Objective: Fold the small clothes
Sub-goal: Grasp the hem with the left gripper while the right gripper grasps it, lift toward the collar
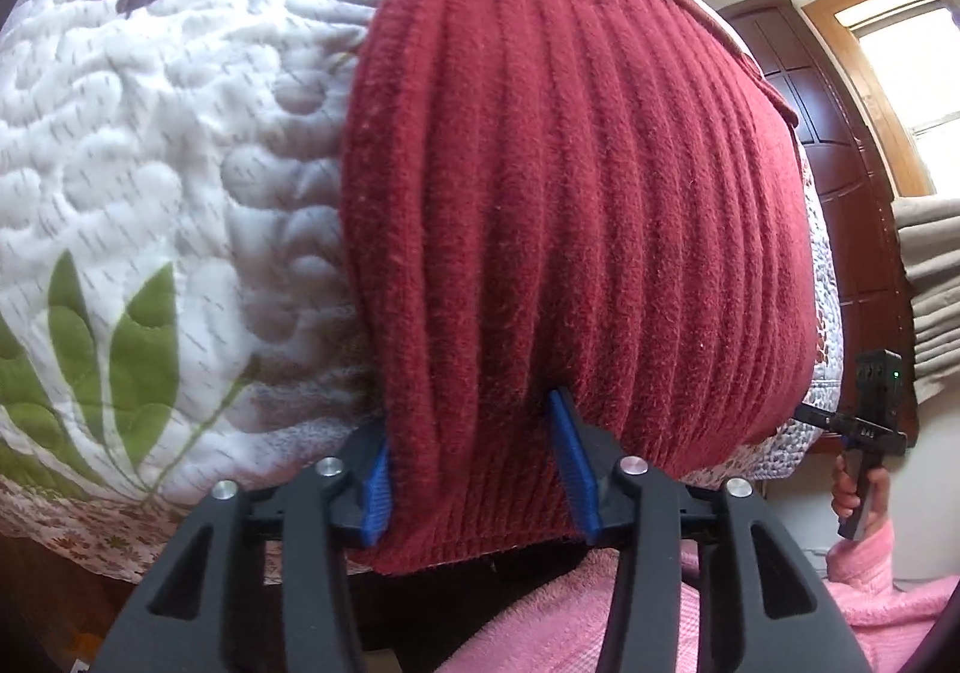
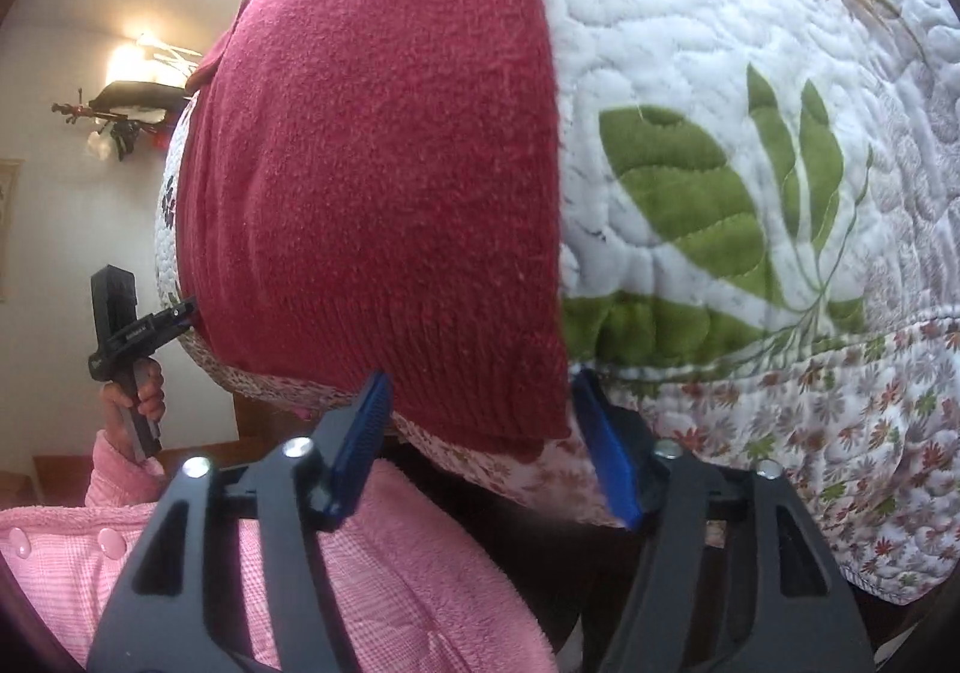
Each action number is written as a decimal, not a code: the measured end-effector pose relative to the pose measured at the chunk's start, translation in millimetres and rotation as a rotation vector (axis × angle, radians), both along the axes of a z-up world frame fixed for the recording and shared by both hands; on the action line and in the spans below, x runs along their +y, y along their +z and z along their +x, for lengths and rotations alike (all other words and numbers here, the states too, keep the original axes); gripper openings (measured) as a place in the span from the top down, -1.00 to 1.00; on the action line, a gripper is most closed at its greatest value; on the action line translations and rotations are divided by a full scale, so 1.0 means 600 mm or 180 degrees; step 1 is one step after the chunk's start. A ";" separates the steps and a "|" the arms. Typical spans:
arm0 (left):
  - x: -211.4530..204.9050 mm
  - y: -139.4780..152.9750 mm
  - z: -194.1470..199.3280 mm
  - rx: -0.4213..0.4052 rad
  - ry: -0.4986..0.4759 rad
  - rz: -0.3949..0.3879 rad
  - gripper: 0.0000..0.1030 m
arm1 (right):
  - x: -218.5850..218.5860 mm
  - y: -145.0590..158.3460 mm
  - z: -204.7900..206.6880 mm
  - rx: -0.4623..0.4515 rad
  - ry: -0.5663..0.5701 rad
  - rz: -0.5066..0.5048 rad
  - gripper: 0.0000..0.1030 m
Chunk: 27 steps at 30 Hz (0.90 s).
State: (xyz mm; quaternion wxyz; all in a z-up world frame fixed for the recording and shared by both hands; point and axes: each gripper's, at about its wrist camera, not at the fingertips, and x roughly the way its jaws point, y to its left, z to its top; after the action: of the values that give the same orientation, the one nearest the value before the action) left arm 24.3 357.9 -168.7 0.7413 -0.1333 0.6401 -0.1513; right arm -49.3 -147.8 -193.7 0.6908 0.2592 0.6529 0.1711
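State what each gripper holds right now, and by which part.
Nothing is clamped. Left gripper and right gripper are both open, each straddling a near-hem corner of the dark red ribbed fleece garment on the floral quilted bedspread.

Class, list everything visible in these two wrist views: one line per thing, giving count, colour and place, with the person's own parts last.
Garment: one, dark red ribbed fleece, flat on the quilt, near edge overhanging.
Quilt: one, white with green, purple and tan leaves, covering the bed.
Wooden door: one, dark brown, far side.
Left gripper: one, black with blue pads, open at the garment's near edge.
Right gripper: one, same colours, open at the hem corner.
Sleeves: pink, near the grippers.
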 end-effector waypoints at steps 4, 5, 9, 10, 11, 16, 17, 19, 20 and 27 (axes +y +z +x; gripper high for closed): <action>0.011 0.000 -0.011 -0.0026 0.0063 0.0094 0.50 | 0.000 -0.013 -0.006 0.0061 -0.0022 0.0101 0.39; 0.015 0.001 -0.013 -0.0029 0.0093 0.0059 0.54 | 0.002 -0.013 -0.004 0.0065 -0.0038 0.0125 0.49; 0.017 0.016 -0.023 -0.0083 0.0074 0.0025 0.71 | -0.002 0.001 -0.004 0.0010 -0.0008 0.0218 0.79; 0.017 0.022 -0.026 -0.0100 0.0059 0.0015 0.72 | -0.001 0.008 -0.004 -0.0023 0.0025 0.0192 0.84; 0.016 0.030 -0.028 -0.0121 0.0047 -0.0002 0.73 | -0.002 0.014 -0.004 -0.0054 0.0038 0.0204 0.88; 0.019 0.077 -0.027 -0.0257 0.0075 -0.0198 0.76 | -0.012 0.065 0.001 -0.0289 -0.0029 0.0489 0.89; 0.021 0.087 -0.026 -0.0299 0.0083 -0.0245 0.76 | -0.015 0.075 0.003 -0.0346 -0.0043 0.0559 0.89; 0.027 0.107 -0.024 -0.0381 0.0104 -0.0366 0.76 | -0.020 0.099 0.009 -0.0469 -0.0066 0.0679 0.89; 0.028 0.116 -0.021 -0.0415 0.0120 -0.0440 0.76 | -0.022 0.109 0.014 -0.0525 -0.0071 0.0718 0.89; 0.051 0.155 0.023 -0.0595 0.0306 -0.0754 0.79 | -0.040 0.153 0.074 -0.0807 -0.0150 0.0875 0.89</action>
State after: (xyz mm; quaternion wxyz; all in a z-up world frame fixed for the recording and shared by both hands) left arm 38.0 388.2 -75.9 0.7831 -0.2357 0.5389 -0.2019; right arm -4.8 -171.7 -101.6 0.7294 0.3427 0.5249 0.2737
